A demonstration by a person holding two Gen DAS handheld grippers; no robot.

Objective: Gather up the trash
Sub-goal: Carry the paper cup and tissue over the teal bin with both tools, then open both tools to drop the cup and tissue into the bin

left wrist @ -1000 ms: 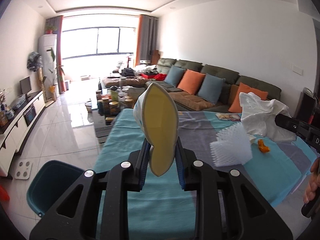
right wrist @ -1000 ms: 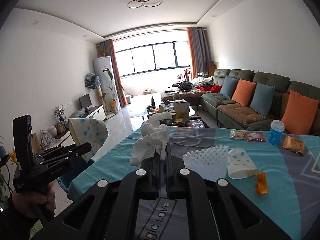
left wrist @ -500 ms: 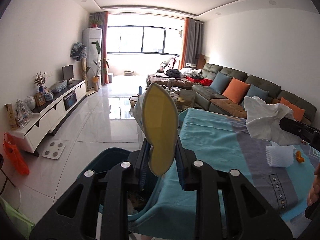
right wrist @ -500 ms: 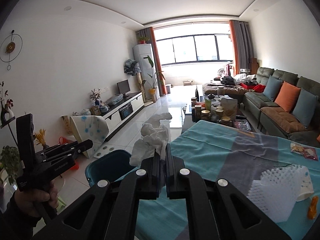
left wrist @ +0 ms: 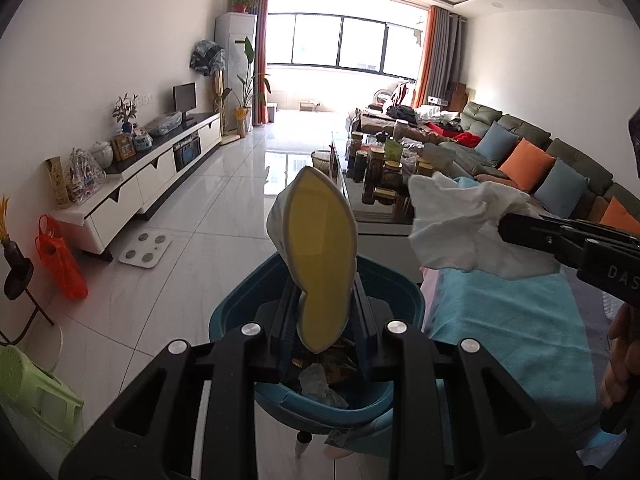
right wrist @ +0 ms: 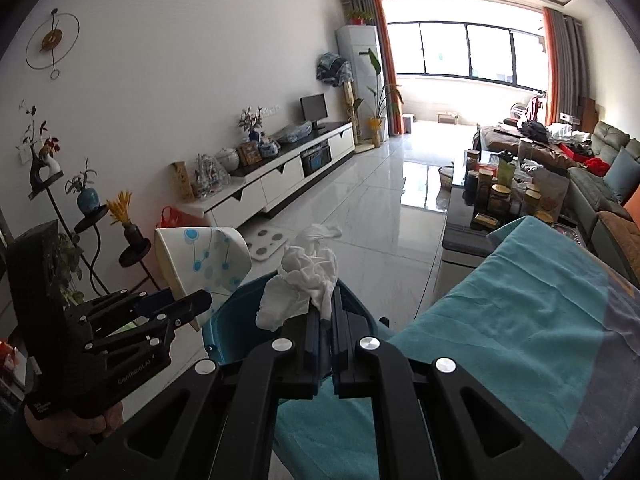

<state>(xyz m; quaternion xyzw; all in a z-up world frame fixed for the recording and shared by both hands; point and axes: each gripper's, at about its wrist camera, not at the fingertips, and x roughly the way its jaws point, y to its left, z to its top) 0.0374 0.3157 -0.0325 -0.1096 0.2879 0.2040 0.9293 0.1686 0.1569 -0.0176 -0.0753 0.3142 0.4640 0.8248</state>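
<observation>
Two pieces of trash show in the left wrist view: one squashed paper cup (left wrist: 320, 256) clamped between the narrowly parted fingers of the left gripper (left wrist: 322, 320), and one crumpled white tissue (left wrist: 460, 228) pinched by the right gripper (left wrist: 516, 226) coming in from the right. One teal bin (left wrist: 240, 308) sits directly beneath the cup, litter already inside, beside a table under a teal cloth (left wrist: 512, 320). The cup's long axis runs up and away from the fingers, its flattened yellow mouth facing the camera.

From the right wrist view, the right gripper (right wrist: 326, 312) is closed tight on the tissue (right wrist: 304, 280), which bunches upward over the bin (right wrist: 228, 320). The left gripper (right wrist: 192, 308) holds the cup (right wrist: 200, 256) at left, tilted, with its blue-dotted side showing.
</observation>
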